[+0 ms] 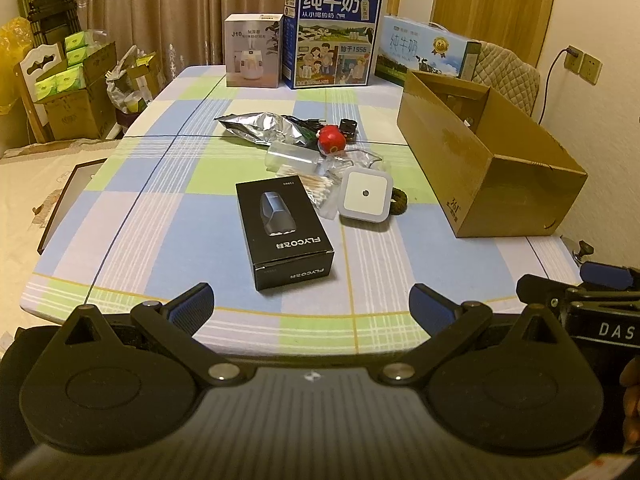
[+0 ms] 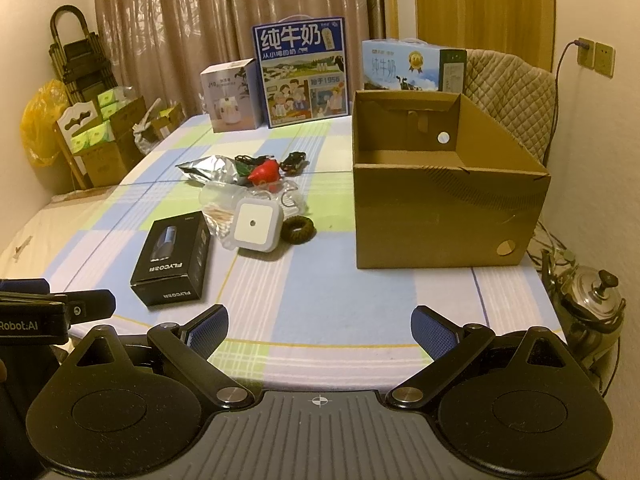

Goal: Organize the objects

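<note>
Both claws hang wide open above the near edge of a desk [image 1: 160, 208] covered in a blue, green and white checked cloth, neither one holding or touching anything. The left claw [image 1: 312, 304] has its blue-padded fingers [image 1: 194, 306] spread far apart, pointed at a black rectangular shaver box [image 1: 284, 232] lying flat just beyond them. The right claw [image 2: 320, 326] is equally splayed, level with its partner and just beside it, facing bare cloth between the shaver box [image 2: 172, 260] and an open brown cardboard box [image 2: 448, 204] that stands on the desk's right side. Part of a hand [image 1: 630, 388] shows at the far right edge of the left camera's view, behind the right claw's black body.

The loose items sit in a cluster mid-desk, left of the cardboard box [image 1: 492, 160]: a white square night-light [image 1: 366, 196] touching a clear bag of cotton swabs [image 1: 318, 192], a dark ring-shaped hair tie [image 2: 297, 230] just beside the night-light [image 2: 256, 226], a clear plastic tube [image 1: 292, 156], a red and white rounded object [image 1: 332, 140], a crumpled silver foil pouch [image 1: 260, 126] and a tangle of black cable [image 2: 256, 160].

Along the far edge stand a white humidifier carton [image 1: 254, 52] and two blue milk cartons [image 1: 332, 36]. A steel kettle [image 2: 592, 296] sits off the desk's right corner.
</note>
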The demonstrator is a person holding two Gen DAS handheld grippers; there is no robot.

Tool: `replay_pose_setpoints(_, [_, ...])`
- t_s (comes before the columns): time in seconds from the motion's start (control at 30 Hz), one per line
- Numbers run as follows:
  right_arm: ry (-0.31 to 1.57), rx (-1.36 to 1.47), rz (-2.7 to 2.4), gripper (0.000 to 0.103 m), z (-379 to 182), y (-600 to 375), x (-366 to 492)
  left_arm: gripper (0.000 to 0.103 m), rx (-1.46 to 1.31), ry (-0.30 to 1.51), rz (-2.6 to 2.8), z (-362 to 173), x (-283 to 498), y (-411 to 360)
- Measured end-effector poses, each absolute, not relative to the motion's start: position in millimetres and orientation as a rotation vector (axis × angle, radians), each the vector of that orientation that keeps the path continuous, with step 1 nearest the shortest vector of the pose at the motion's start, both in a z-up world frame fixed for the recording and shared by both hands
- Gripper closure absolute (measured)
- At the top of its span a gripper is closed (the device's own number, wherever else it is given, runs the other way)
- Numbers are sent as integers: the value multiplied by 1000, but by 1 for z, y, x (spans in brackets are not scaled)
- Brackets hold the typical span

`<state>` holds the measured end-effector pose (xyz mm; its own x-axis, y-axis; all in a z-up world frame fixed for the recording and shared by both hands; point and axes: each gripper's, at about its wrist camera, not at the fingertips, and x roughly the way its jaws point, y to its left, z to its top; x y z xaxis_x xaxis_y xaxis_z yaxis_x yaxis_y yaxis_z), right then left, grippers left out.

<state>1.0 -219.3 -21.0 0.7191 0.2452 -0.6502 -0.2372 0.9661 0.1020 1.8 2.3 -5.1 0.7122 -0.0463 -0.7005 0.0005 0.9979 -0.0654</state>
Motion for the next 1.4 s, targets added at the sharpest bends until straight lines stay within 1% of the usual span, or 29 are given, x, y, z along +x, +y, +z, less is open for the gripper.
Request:
replay_pose_setpoints(0.47, [748, 4, 276, 7, -26, -219, 8, 1, -69, 788, -26, -10, 5, 7])
replay_pose_setpoints(0.8, [768, -4, 293, 7, -38, -213, 22, 1, -77, 813, -9, -20, 21, 18])
replay_pose_setpoints(1.17, [759, -2, 328, 7, -53, -198, 52, 1, -83, 829, 26, -32, 66, 34])
replay_pose_setpoints(1.4, [757, 25, 365, 7, -69, -190, 78, 1, -79, 873, 27, -51, 108, 37])
